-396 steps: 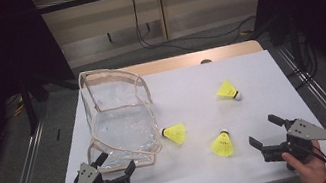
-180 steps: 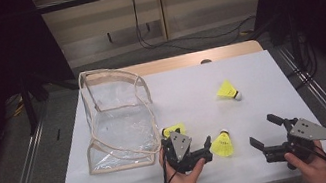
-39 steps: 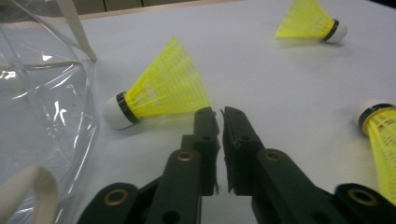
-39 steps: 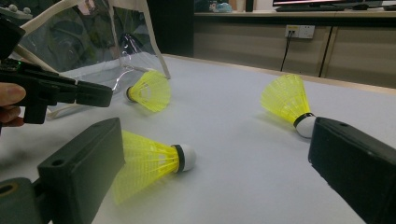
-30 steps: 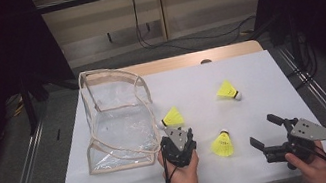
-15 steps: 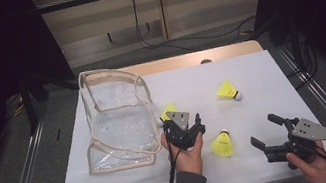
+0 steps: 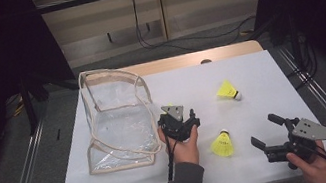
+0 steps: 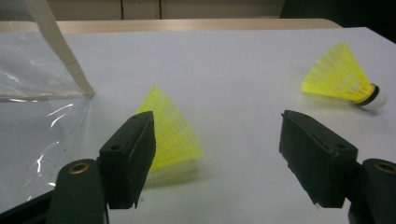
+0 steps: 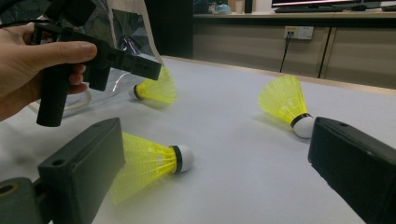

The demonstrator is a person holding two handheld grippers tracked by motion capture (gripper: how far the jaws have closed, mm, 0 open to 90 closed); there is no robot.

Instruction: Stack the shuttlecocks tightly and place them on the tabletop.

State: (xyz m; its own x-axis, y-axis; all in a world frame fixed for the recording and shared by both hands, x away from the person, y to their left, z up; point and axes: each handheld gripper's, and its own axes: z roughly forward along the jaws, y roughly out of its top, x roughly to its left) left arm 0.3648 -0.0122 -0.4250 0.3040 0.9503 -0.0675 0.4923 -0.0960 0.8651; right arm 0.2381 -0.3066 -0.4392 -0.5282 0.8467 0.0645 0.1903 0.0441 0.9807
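Just beside the clear bag (image 7: pixel 118 124), the left tongs (image 8: pixel 219 154) gape wide over a yellow shuttlecock (image 8: pixel 173 133), while the right tongs (image 7: pixel 265 132) are wide too.

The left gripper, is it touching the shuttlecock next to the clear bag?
Apart. In the left gripper view the left gripper stands open, and the shuttlecock lies on the table beyond its jaws, beside the clear bag.

3 yellow shuttlecocks (image 9: pixel 154 161) on table (image 9: pixel 233 154); right tool (image 9: pixel 219 172) wide apart.

Bag (image 7: pixel 114 115) left – three shuttlecocks (image 7: pixel 222 144) right, on table (image 7: pixel 270 77).
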